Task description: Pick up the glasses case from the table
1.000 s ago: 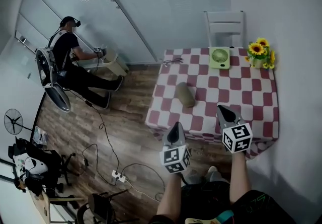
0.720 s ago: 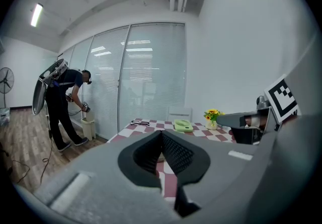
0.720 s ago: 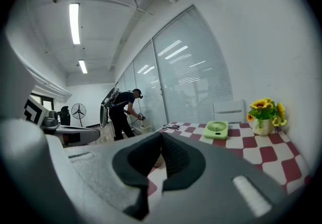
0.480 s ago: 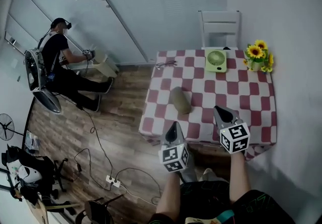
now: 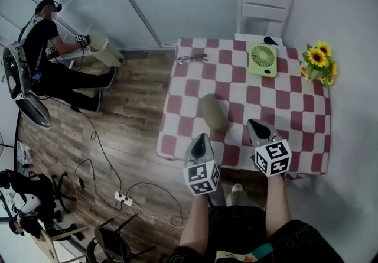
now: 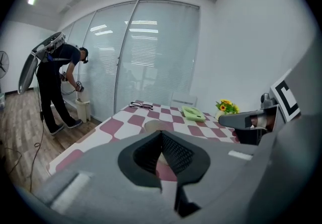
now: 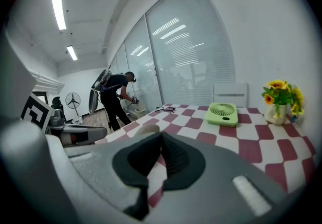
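The glasses case (image 5: 212, 113), a tan oblong pouch, lies on the red-and-white checked table (image 5: 295, 132), left of its middle. My left gripper (image 5: 201, 136) hangs shut and empty over the table's near edge, just short of the case. The right gripper (image 5: 254, 123) is also shut and empty, to the right of the case and clear of it. In the left gripper view the case (image 6: 151, 126) peeks out just beyond the closed left gripper (image 6: 161, 133). The right gripper view shows the case (image 7: 145, 130) ahead and left of the right gripper (image 7: 161, 135).
A pair of glasses (image 5: 192, 58) lies at the table's far left corner. A green fan (image 5: 261, 59) and a sunflower vase (image 5: 319, 62) stand at the back, with a white chair (image 5: 264, 10) behind. A person (image 5: 41, 49) bends by the glass wall; cables (image 5: 124, 197) cross the floor.
Both grippers have moved forward and down toward the table, staying shut. The case has not moved on the cloth. The person at the left has shifted further away in the view.
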The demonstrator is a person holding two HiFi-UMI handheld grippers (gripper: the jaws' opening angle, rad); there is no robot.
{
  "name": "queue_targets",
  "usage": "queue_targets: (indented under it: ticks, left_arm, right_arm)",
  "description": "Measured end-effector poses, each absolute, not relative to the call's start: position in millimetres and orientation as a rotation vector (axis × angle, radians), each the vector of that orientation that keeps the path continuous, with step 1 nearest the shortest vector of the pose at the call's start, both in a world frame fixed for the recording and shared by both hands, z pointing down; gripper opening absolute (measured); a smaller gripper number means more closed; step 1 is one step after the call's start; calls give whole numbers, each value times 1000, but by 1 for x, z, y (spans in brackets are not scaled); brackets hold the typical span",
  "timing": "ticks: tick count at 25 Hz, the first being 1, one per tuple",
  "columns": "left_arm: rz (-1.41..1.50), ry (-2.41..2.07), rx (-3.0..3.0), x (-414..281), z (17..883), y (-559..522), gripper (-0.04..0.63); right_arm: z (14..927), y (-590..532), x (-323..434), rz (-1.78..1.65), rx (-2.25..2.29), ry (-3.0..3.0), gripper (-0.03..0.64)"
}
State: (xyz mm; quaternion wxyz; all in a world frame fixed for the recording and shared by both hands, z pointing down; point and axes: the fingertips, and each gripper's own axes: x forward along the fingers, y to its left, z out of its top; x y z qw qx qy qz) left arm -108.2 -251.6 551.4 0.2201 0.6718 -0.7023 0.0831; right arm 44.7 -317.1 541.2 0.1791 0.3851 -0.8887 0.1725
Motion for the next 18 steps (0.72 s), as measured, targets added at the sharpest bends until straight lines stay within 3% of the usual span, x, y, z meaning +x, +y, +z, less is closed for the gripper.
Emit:
queue_targets:
  ticks: [7, 9, 13, 18]
  left_arm:
    - [257, -1954, 1782, -152, 574, -271, 11]
    - [260, -1955, 1766, -162, 579, -276, 11]
    - [255, -1951, 1749, -178, 586, -289, 11]
    - [232, -1923, 1755, -187, 588, -312, 11]
  right_arm:
    - [560, -345, -9, 520, 1014, -2510, 5]
    - [569, -350, -23, 555, 936, -2504, 128]
    - [596, -347, -49, 635, 759, -2403, 240]
    - [610, -351, -68, 717, 661, -2315, 320]
